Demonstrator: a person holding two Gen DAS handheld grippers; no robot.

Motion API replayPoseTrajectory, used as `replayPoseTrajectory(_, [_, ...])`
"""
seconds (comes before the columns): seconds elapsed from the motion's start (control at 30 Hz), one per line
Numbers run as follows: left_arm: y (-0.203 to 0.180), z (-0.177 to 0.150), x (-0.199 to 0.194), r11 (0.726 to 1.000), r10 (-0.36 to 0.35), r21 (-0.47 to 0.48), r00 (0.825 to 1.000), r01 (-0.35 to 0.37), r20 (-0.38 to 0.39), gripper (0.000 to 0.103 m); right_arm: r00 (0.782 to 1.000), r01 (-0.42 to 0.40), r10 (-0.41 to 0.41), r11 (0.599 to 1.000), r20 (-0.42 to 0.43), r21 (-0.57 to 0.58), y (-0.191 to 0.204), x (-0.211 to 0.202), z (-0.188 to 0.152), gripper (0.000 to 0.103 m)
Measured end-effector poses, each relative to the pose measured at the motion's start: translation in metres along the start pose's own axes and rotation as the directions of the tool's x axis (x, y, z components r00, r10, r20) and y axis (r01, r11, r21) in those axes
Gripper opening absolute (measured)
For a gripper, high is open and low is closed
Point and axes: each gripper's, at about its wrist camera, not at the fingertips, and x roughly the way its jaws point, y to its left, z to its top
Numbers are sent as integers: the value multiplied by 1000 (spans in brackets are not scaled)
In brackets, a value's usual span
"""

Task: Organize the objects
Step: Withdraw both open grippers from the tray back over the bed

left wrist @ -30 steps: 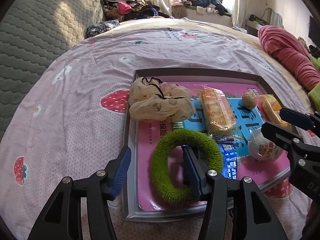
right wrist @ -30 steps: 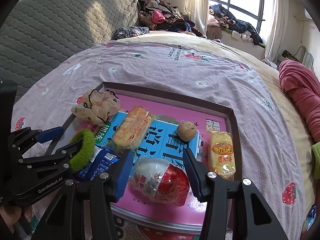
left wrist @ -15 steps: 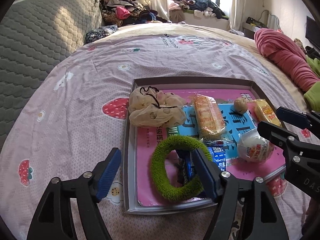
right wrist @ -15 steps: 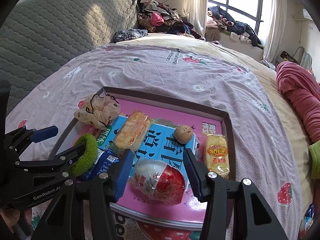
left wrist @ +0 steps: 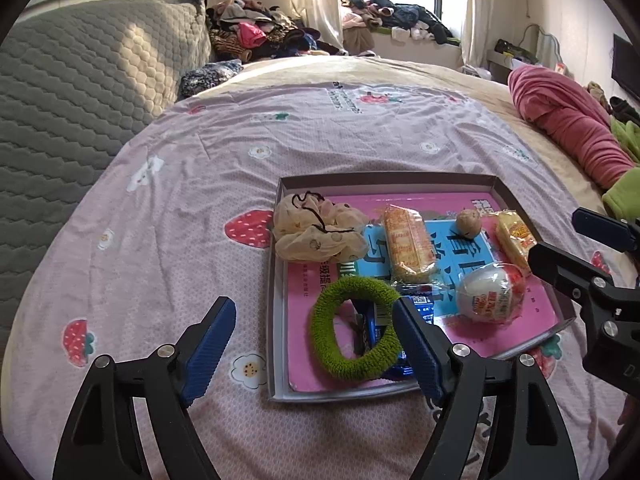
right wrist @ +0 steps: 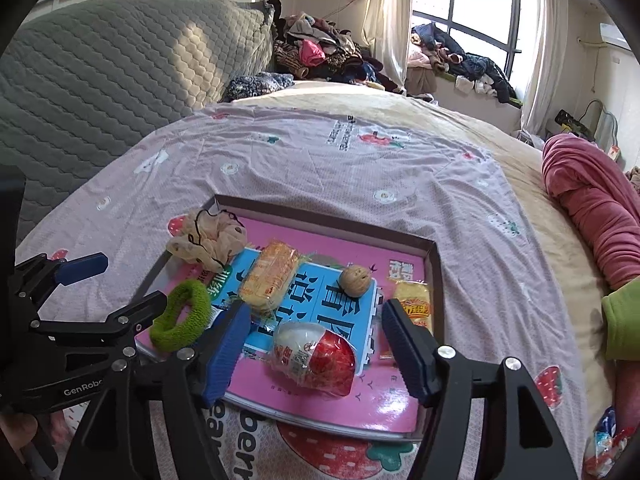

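A shallow grey tray (left wrist: 280, 394) (right wrist: 437, 280) lined with a pink and blue book lies on the bed. In it are a green scrunchie (left wrist: 326, 354) (right wrist: 180, 318) lying partly on a blue packet (left wrist: 420, 304), a cream scrunchie (left wrist: 316, 234) (right wrist: 208, 240), an orange biscuit pack (left wrist: 408, 244) (right wrist: 270, 280), a walnut (left wrist: 468, 222) (right wrist: 356, 280), a yellow snack pack (left wrist: 514, 240) (right wrist: 414, 304) and a red and white egg-shaped pack (left wrist: 490, 298) (right wrist: 316, 358). My left gripper (left wrist: 312, 340) is open and empty above the tray's near left edge. My right gripper (right wrist: 314, 344) is open, astride the egg-shaped pack.
The bed has a pink strawberry-print cover (left wrist: 180, 220). A grey quilted headboard (left wrist: 80, 100) stands on the left. A red rolled blanket (left wrist: 572, 128) lies on the right. Clothes are piled at the back by the window (right wrist: 320, 52).
My left gripper has pulled back and up off the green scrunchie, which lies in the tray. Both grippers have drawn back from the tray, the right one still open.
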Motion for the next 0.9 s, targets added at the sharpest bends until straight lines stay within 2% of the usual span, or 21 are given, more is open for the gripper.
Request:
replayPoseTrajectory(0.2, [-2,-3,-17,1000,7,2,1000,-7,11,89,1000,6,-6,1000,14,-3,0,-19,0,83])
replayPoseTrajectory(0.5, [-5,-9,-42,1000,11,10,1000,-11,23,90,999,22,-22,1000,32,-8,1,-47,-1,88])
replayPoseTrajectory(0.9, [-1,-5,-88,999,31,-15,995,-30,98,92,996,34,-35,999,77,10,1,-83,1,95])
